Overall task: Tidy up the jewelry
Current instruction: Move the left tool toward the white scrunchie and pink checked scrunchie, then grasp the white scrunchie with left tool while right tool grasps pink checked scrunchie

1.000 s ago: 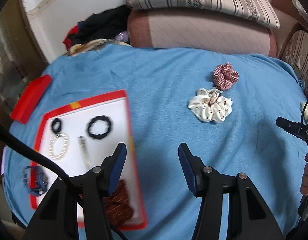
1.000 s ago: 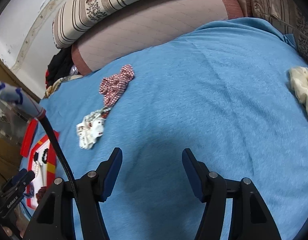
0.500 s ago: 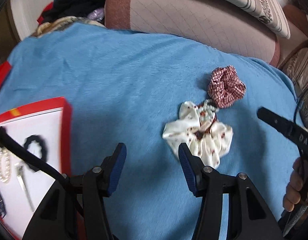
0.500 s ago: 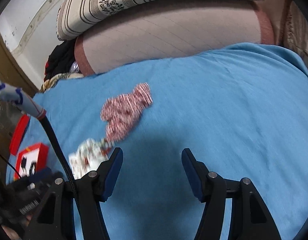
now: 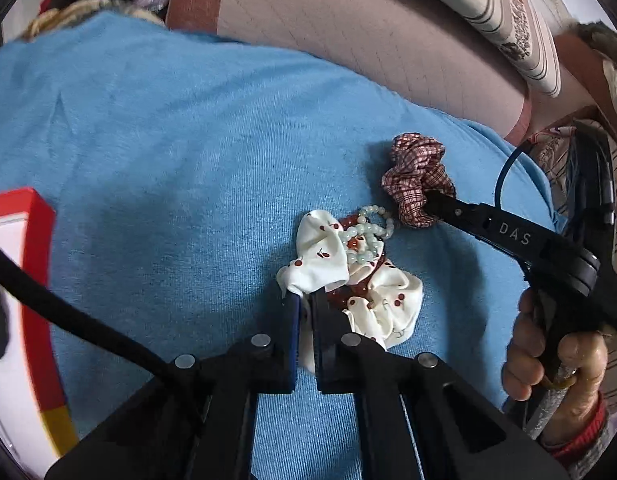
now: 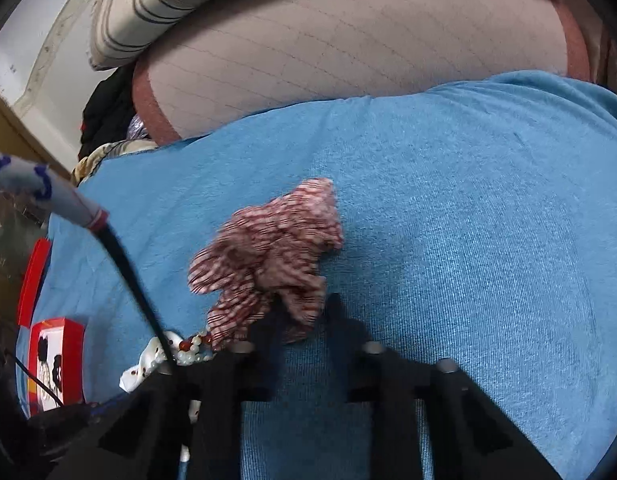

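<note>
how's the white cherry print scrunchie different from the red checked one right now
The white cherry-print scrunchie is cream with small red cherries; the red checked scrunchie is red-and-white plaid. The white one has a pale bead bracelet lying on it; the checked one carries nothing. The left gripper is shut on the white one's edge, while the right gripper is at the checked one with jaws apart. Both are ruffled fabric on the blue cloth.

The blanket (image 5: 188,168) is matt, ribbed blue cloth. The cream scrunchie (image 5: 320,256) looks satiny smooth; the beads (image 5: 364,236) are glossy.
</note>
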The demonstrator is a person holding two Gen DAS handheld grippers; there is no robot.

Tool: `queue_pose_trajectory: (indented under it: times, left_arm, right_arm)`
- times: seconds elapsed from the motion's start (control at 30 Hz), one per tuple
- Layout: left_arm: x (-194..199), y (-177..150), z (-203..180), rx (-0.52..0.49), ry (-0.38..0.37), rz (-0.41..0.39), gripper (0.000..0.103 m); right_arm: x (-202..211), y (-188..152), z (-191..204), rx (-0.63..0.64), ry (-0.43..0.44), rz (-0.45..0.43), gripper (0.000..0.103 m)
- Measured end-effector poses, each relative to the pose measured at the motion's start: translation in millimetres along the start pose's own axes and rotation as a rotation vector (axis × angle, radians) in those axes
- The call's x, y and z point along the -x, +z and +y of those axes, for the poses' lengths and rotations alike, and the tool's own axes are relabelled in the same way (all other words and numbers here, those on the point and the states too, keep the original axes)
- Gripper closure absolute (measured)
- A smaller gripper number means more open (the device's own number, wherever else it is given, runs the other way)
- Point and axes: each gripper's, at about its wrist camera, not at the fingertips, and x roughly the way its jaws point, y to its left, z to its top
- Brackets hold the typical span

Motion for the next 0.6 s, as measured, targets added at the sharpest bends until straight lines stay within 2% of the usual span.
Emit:
queue_pose_trajectory:
  times: [0.3,0.5,0.53,0.57,0.6]
  left_arm:
    - [81,-20,-27,-0.088,0.066,-0.116,0.099]
    - [132,-39,-26,-0.094,0.075,-0.161,0.099]
    - [136,-41,-26,-0.096,0.084,-0.166,0.099]
    - [142,-44,-25,-0.100,0.102,-0.174,0.099]
    - [146,-47,-23,-0.107,0.124,-0.180,0.099]
  right_arm:
    - [71,-27,6,0.045,-0.018,-0.085,0.099]
    - [86,-30,7,0.048,-0.051,-0.088,0.097]
    - [85,-28,9,0.037,-0.053,-0.087,0.086]
    - [85,-25,8,0.012,-0.054,-0.094,0.064]
    - [85,-23,8,-0.012,-0.052,-0.108,0.056]
